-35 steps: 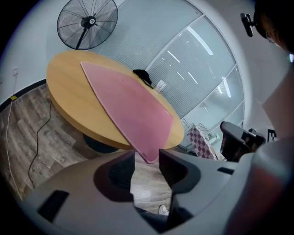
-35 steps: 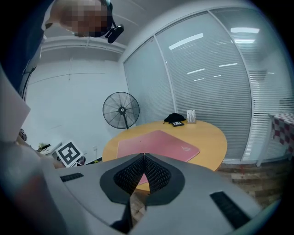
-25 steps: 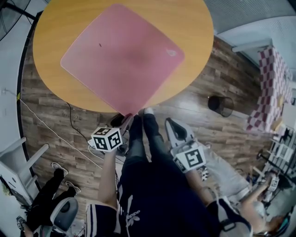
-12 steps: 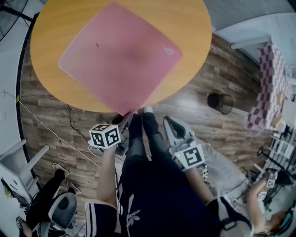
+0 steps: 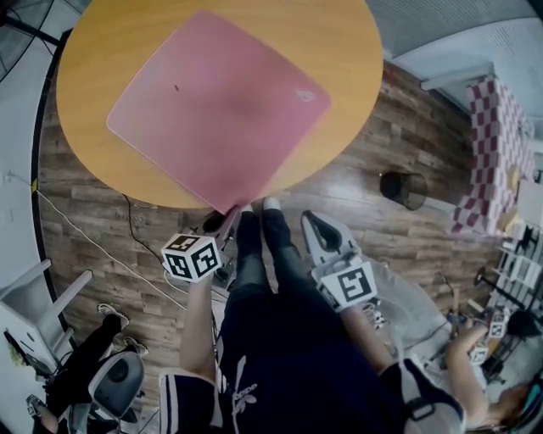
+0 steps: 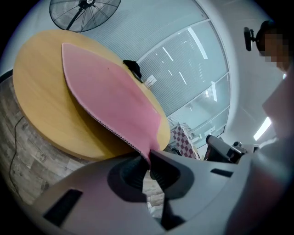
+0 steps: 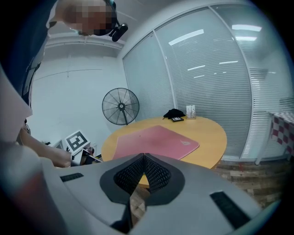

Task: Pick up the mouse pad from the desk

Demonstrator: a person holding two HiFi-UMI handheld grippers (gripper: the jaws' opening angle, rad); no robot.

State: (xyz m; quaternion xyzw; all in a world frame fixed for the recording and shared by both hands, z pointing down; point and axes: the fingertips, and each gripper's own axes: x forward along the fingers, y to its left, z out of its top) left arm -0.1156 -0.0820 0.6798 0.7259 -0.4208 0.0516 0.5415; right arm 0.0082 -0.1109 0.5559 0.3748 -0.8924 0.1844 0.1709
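— What's around the left gripper (image 6: 148, 161)?
— Its jaws have just been closing on the mouse pad (image 6: 110, 96) corner. Table (image 6: 41, 110) ahead, fan (image 6: 82, 13) beyond. Right gripper (image 7: 143, 158) clenched, empty. Pad's logo (image 5: 303, 95) unreadable.

Nothing legible — the pale logo (image 5: 303, 95) on the pink mouse pad (image 5: 212, 106) is too small to read.

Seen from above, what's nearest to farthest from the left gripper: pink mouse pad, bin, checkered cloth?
1. Mouse pad, its corner pinched in the left gripper.
2. Bin, on the floor, right.
3. Checkered cloth, far right.
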